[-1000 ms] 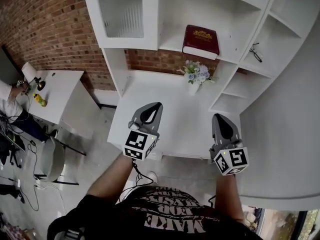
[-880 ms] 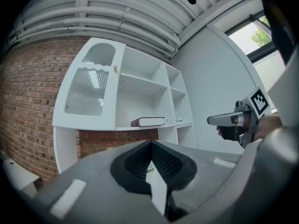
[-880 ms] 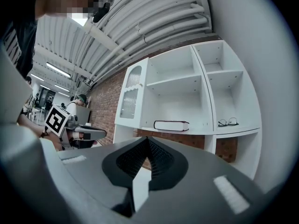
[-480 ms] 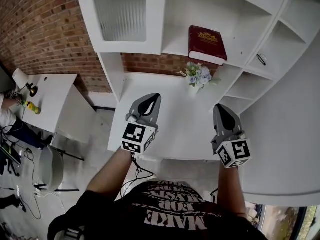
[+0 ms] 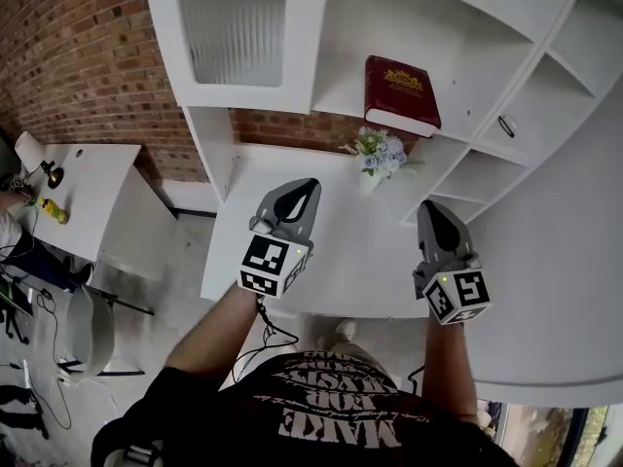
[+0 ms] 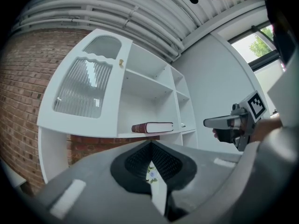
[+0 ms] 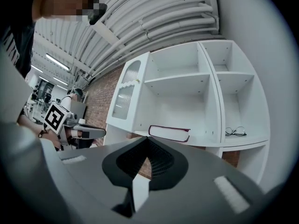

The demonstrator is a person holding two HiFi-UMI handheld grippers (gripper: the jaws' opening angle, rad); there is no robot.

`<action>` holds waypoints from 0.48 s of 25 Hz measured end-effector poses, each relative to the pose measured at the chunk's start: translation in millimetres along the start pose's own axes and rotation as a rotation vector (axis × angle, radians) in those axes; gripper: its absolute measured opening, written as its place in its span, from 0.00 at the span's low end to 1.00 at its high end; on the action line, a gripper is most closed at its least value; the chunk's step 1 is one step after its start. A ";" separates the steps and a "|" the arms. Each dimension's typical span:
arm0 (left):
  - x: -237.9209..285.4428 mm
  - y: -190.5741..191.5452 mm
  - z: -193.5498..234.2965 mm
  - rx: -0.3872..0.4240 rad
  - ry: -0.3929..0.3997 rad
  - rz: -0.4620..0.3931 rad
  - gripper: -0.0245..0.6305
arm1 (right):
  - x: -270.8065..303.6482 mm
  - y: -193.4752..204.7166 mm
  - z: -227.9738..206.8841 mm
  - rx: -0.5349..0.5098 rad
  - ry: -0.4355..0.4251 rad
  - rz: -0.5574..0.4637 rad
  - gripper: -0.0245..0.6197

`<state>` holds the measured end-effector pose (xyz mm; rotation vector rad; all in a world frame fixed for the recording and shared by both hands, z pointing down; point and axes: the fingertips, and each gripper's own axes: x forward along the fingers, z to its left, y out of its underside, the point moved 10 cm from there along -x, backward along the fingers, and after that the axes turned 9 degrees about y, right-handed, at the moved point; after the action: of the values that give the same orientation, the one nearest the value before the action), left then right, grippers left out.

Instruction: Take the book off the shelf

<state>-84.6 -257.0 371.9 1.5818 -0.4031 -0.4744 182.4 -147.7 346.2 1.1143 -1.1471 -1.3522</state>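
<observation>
While both grippers hang over the desk (image 5: 336,261), the book (image 5: 401,93) lies flat in the shelf's (image 5: 458,61) wide middle compartment. It sits toward the right end, close to the upright divider. Its dark red cover with gold ornament faces up, and its pale page edges face the front. Nothing touches it, and both grippers are well short of it.

The left gripper (image 5: 310,185) has its jaws closed tip to tip with nothing held. Through the dark hollow behind the tips, only a bit of the flowers shows. The right gripper (image 5: 428,207) is likewise pressed shut and empty. Both point toward the shelf, the left one below and left of the book, the right one below and slightly right of it.

In the compartment just right of the book's, past the divider, a pair of glasses (image 5: 506,125) rests on the board. To the left of the book's compartment is a cupboard with a ribbed glass door (image 5: 234,22), which is closed. What lies behind the glass cannot be made out.

Under the book's board a white vase (image 5: 368,178) stands on the desk against the brick wall. It holds a small bunch of pale blue and white flowers (image 5: 378,147) with green leaves.

Far left, a white table (image 5: 88,188) carries a yellow bottle (image 5: 51,210).
</observation>
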 end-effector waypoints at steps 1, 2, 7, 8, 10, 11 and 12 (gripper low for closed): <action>3.4 -0.6 0.7 0.000 -0.001 0.000 0.04 | 2.8 1.1 -3.3 0.004 -0.005 -0.002 0.07; 7.3 -1.0 2.0 0.000 -0.002 0.001 0.04 | 6.0 2.3 -6.6 0.008 -0.016 -0.008 0.07; 36.8 -0.9 13.4 -0.014 -0.030 0.011 0.04 | 31.6 11.2 -31.7 0.039 -0.058 -0.024 0.06; 43.5 -1.8 15.4 -0.019 -0.039 0.011 0.04 | 37.7 13.1 -38.5 0.049 -0.056 -0.020 0.06; 56.9 -5.5 17.6 -0.026 -0.050 0.004 0.04 | 49.5 14.6 -52.6 0.067 -0.056 -0.017 0.08; 63.7 -7.9 18.2 -0.025 -0.050 -0.003 0.04 | 55.7 14.9 -59.3 0.072 -0.060 -0.019 0.08; 70.4 -10.3 18.7 -0.022 -0.048 -0.009 0.04 | 62.0 15.7 -65.5 0.077 -0.065 -0.021 0.09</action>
<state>-35.1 -309.3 356.8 1.5540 -0.4264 -0.5229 244.5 -214.8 351.0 1.1472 -1.2467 -1.3789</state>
